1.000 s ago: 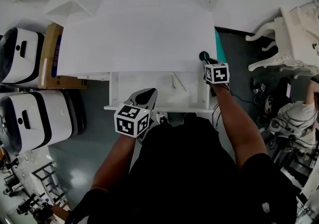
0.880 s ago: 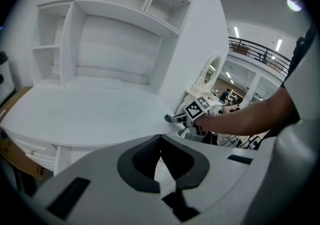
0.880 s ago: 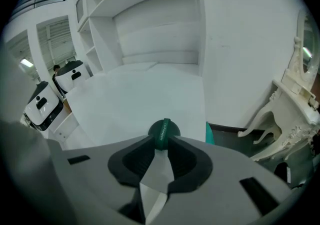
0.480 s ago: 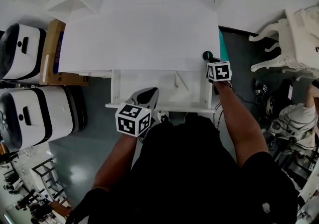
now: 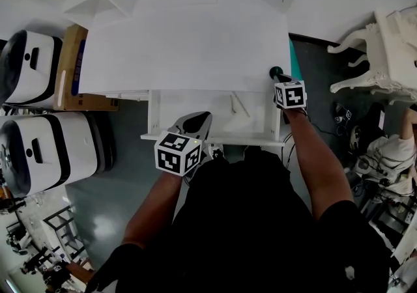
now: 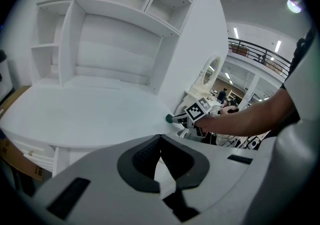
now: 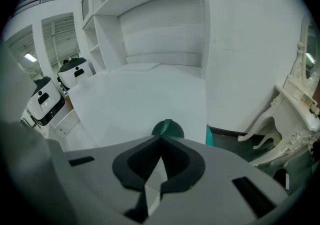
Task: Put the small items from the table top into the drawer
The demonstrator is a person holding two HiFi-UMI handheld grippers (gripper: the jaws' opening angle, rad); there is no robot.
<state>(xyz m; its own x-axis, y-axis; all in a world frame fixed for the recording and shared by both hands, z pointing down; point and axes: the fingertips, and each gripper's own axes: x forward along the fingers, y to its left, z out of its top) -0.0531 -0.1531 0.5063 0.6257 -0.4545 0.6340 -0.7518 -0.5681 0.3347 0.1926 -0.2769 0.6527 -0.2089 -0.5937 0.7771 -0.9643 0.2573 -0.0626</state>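
Pinching green item (image 7: 169, 129), right tongs (image 7: 160, 139)

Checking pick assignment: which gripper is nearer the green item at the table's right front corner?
Right. The right gripper is shut at the green item on the table edge; the left gripper, also shut, sits over the drawer's front left, well apart from it.

A white shelving unit (image 6: 115, 14) with open compartments stands against a plain white wall (image 7: 240, 44), with an ornate white carved table (image 5: 384, 51) off to the right on the glossy dark grey floor (image 5: 111, 200). To the left sit a cardboard box (image 5: 68, 70) and two rounded white machines (image 5: 39, 148). Farther back, strip lights (image 6: 277, 46) shine above a dark balcony railing (image 6: 260, 51).
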